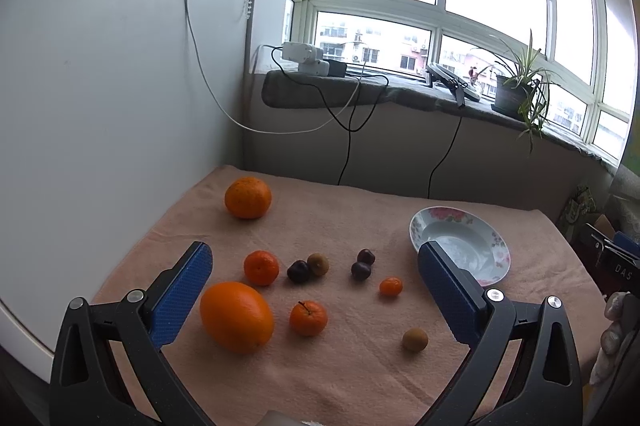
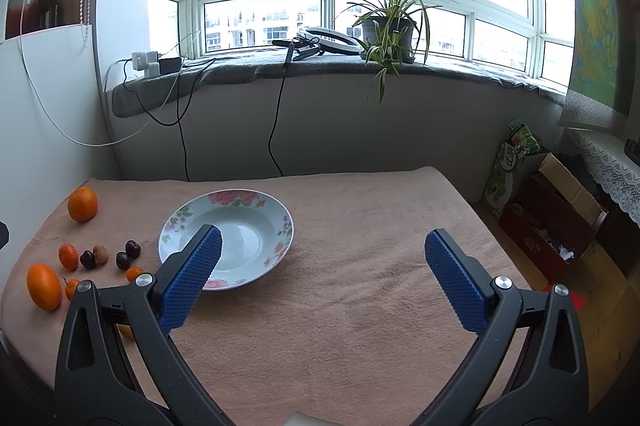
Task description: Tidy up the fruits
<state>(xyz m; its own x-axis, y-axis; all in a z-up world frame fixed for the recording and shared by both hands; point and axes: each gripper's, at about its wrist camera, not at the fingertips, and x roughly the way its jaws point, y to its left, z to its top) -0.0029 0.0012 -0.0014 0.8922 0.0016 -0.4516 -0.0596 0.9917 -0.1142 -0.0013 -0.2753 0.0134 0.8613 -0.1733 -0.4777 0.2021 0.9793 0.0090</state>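
Observation:
Several fruits lie on a pink towel point(image 1: 360, 378). In the left wrist view a big orange point(image 1: 237, 316) lies close by the left finger, a rough tangerine point(image 1: 248, 197) lies far back, and small tangerines point(image 1: 261, 267) point(image 1: 308, 318), dark plums point(image 1: 298, 271) point(image 1: 361, 270) and a small brown fruit point(image 1: 415, 339) lie between. A flowered plate point(image 1: 496, 246) stands empty at the right. My left gripper point(image 1: 316, 290) is open and empty above the fruits. My right gripper point(image 2: 324, 278) is open and empty just right of the plate point(image 2: 276, 210), with the fruits point(image 2: 44, 286) at its far left.
A white panel point(image 1: 100, 86) borders the towel's left side. A windowsill point(image 2: 320, 66) behind holds a potted plant point(image 2: 388, 26), a ring light and chargers with hanging cables. Cardboard boxes point(image 2: 552, 218) stand on the floor to the right.

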